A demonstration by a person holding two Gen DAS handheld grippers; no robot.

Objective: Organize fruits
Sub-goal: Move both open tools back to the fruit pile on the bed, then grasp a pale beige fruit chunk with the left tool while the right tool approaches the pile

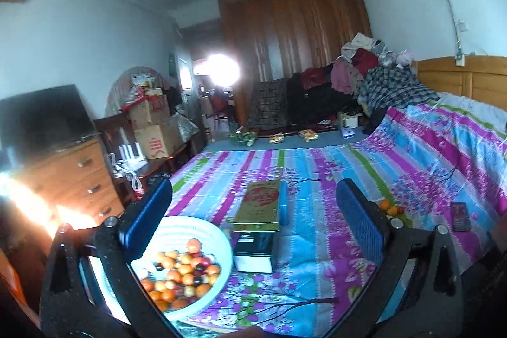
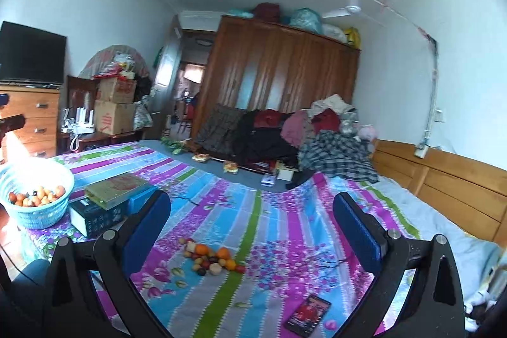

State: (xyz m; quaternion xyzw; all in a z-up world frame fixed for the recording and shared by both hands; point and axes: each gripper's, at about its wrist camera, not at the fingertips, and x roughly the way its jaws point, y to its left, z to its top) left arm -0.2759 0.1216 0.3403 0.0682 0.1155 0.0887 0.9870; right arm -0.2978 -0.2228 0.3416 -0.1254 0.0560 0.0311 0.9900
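A pale blue basket holding several small orange and red fruits stands on the striped bedspread at the left. A loose cluster of small fruits lies on the bedspread farther right. My left gripper hangs open above the bed, its left pad over the basket's rim, nothing between its fingers. My right gripper is open too, raised above the loose fruits, which show between and below its pads without touching them.
A green-and-gold box rests on a dark box beside the basket. A phone lies on the bedspread. Clothes pile at the bed's far side before a wooden wardrobe. A dresser with a TV stands left.
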